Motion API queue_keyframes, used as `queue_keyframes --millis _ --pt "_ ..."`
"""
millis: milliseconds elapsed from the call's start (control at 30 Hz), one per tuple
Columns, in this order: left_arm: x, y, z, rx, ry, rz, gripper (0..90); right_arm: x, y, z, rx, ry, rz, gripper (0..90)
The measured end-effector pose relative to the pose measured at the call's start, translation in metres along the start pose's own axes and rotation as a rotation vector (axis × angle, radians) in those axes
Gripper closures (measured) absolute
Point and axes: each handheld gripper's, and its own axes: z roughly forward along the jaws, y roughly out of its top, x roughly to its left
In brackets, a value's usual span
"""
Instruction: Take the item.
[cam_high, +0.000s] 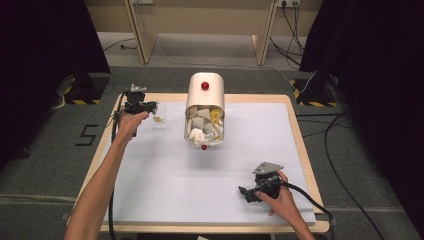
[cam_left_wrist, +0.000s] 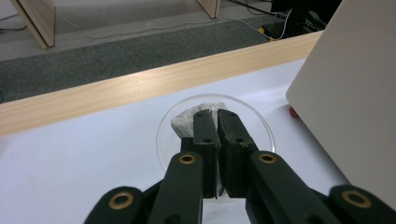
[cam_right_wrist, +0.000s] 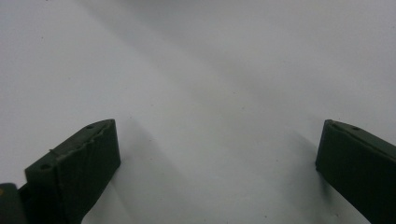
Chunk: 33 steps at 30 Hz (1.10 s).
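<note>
Pretty even overhead light on the white table (cam_high: 150, 185), dark curtains (cam_high: 45, 60) at both sides, soft shadows under the right gripper (cam_right_wrist: 217, 154) jaws, and everything's a bit soft and low-res.

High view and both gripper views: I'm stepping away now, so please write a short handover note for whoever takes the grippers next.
Left gripper: jaws closed together over the clear dish at the table's far left; whether they pinch the crumpled white paper lying in the dish is unclear.
Right gripper: jaws wide open, holding nothing, low over the white mat near the front right.
The bin lies on its side mid-table, full of crumpled paper scraps.
Done: one piece is in the dish.
Left: probably sorting out the remaining scraps.
</note>
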Motion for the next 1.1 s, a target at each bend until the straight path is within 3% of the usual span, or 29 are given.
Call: queue_keyframes --millis 167,367,467,667,733,767,967,1100 --pt "-0.001 -0.001 0.0 -0.012 -0.005 -0.018 78.7 0.0 0.0 0.0 0.001 0.0 0.0 0.4" --pt "-0.003 0.003 -0.012 -0.047 -0.02 -0.003 65.8 0.0 0.0 0.0 0.0 0.0 0.001 0.3" --pt "-0.003 0.002 -0.017 -0.029 -0.033 -0.011 53.1 0.0 0.0 0.0 0.001 0.0 0.0 0.4" --pt "-0.004 -0.005 -0.026 -0.02 -0.053 -0.029 38.7 0.0 0.0 0.0 0.0 0.0 0.0 0.3" --pt "-0.005 -0.007 -0.03 0.011 -0.062 -0.038 37.9 0.0 0.0 0.0 0.0 -0.001 0.0 0.3" --pt "-0.005 -0.008 -0.032 0.019 -0.058 -0.038 32.9 0.0 0.0 0.0 0.0 -0.001 0.0 0.4" --pt "-0.008 -0.014 -0.04 0.021 -0.064 -0.07 20.9 0.0 0.0 0.0 -0.002 -0.001 0.0 0.3" --pt "-0.009 -0.018 -0.045 0.008 -0.087 -0.085 17.6 0.0 0.0 0.0 -0.002 -0.001 0.0 0.3"
